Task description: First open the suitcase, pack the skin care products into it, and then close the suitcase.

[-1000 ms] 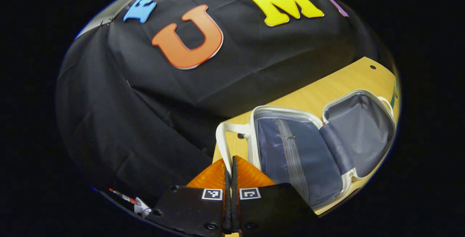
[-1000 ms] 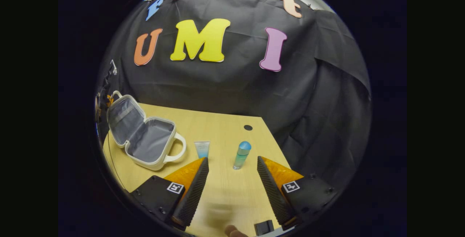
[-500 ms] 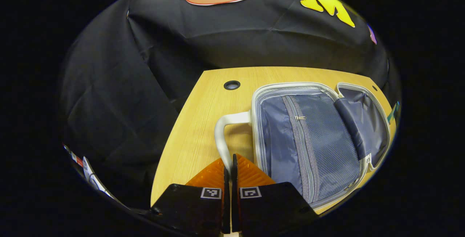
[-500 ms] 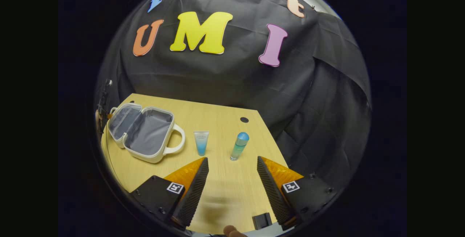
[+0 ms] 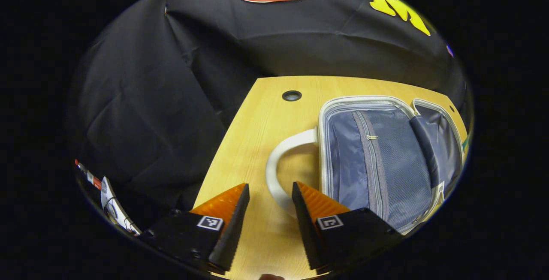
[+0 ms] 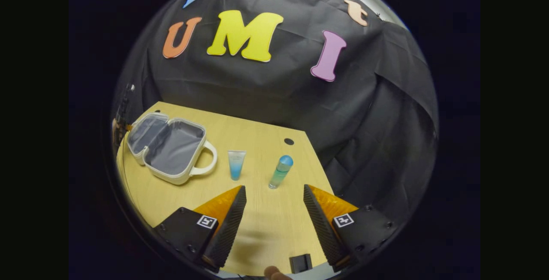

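Note:
The white suitcase (image 5: 377, 160) lies open and flat on the wooden table, its grey-blue lining and zip pocket facing up. My left gripper (image 5: 270, 194) stands open just in front of its white handle (image 5: 279, 168), which curves between the fingertips without being pressed. In the right gripper view the suitcase (image 6: 167, 147) lies at the left. A clear tube with blue liquid (image 6: 236, 165) and a green bottle with a blue cap (image 6: 281, 172) stand right of it. My right gripper (image 6: 274, 194) is open above the table, short of the bottle.
The table (image 6: 257, 215) has a round cable hole (image 6: 289, 141) near its far right corner and another cable hole (image 5: 291, 95) behind the suitcase. A small black block (image 6: 300, 263) sits at the near edge. Black cloth closes off the back and sides.
My left gripper has let go of the suitcase handle and opened after laying the lid flat. The right gripper has barely shifted.

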`<action>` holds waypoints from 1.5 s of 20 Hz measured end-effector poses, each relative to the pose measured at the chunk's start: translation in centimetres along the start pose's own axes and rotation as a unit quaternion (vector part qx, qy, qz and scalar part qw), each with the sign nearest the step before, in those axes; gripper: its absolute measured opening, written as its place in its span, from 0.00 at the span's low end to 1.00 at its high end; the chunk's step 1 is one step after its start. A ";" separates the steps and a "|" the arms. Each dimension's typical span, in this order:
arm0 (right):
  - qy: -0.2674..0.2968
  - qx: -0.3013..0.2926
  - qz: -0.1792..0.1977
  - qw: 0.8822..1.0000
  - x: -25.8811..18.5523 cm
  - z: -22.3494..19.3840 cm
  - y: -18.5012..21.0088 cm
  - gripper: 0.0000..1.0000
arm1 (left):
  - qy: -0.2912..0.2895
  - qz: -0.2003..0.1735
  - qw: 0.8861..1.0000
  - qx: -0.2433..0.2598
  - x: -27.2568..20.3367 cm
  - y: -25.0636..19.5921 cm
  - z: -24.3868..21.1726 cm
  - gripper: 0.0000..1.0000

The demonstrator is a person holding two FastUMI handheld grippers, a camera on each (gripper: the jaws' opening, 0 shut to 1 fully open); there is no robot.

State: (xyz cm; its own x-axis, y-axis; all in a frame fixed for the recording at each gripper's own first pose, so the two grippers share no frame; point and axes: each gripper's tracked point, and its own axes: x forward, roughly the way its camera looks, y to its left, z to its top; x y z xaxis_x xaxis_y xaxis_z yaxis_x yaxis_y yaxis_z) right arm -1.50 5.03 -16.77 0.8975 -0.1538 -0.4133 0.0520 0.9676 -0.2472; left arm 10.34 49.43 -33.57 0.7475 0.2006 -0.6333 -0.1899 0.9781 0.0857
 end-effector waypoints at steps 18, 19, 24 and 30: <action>-0.009 -0.019 0.087 0.996 5.3 -2.7 -8.4 0.80 | -0.128 -0.186 0.974 0.032 -20.3 -38.2 5.5 0.98; -0.007 -0.020 0.087 0.996 5.6 -2.9 -9.1 0.80 | -0.127 -0.216 0.967 0.038 -21.4 -41.6 5.1 0.98; 0.006 -0.023 0.078 0.997 6.6 -4.3 -12.9 0.80 | -0.099 -0.293 0.948 0.076 -21.3 -54.2 1.9 0.98; 0.036 -0.030 0.080 0.996 8.2 -6.7 -15.0 0.80 | -0.058 -0.289 0.954 0.061 -17.1 -60.5 -0.5 0.98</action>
State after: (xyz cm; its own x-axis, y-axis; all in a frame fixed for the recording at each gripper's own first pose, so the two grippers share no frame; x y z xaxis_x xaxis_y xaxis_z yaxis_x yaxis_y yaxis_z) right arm 2.14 -12.06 -22.31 0.8579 -0.0153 -0.5136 -0.1174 0.9673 -0.2249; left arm 8.70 -13.18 -28.32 0.7713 -0.3764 -0.5133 0.3450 0.9249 -0.1597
